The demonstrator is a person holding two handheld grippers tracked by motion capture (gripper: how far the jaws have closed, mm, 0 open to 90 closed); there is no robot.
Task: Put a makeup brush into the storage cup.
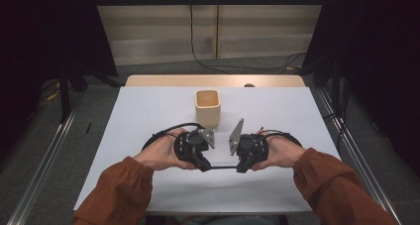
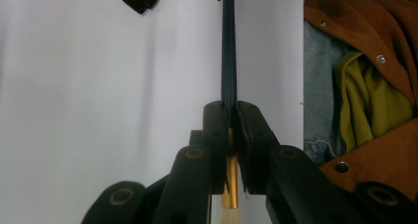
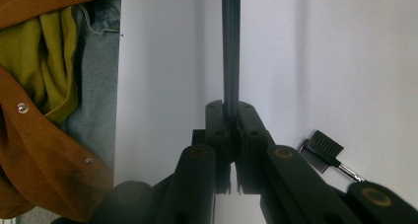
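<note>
brush: skinny makeup brush (image 1: 223, 167), dark handle, gold ferrule (image 2: 229, 184) and a pale bristle tuft at 1 end. Both grippers have it, hanging just over the white table (image 1: 148, 111), at about 6 o'clock from the wooden cup (image 1: 207, 107).

left gripper: the left gripper (image 1: 204, 166) is clamped right down, jaws pinching the handle just past the ferrule. In the left gripper view the bristles poke out behind the jaws, toward the camera.

right gripper: the right gripper (image 1: 240, 168) is squeezed all the way in too, on the bare end of the handle.

axis: long axis runs 9 to 3 o'clock across the high view, pretty much level. Bristles at the 9 o'clock end, plain tip toward 3.

handling: I'd guess it's super light and stiff, but the glossy handle looks slippery and so thin it could roll or pivot in a pinch. Bristles are soft, easy to splay.

where to grab: mid handle or just past the ferrule, never the tuft.

other stuff: small comb-headed brush (image 3: 323, 151) lying flat on the table near the right gripper, well clear of the cup.
</note>
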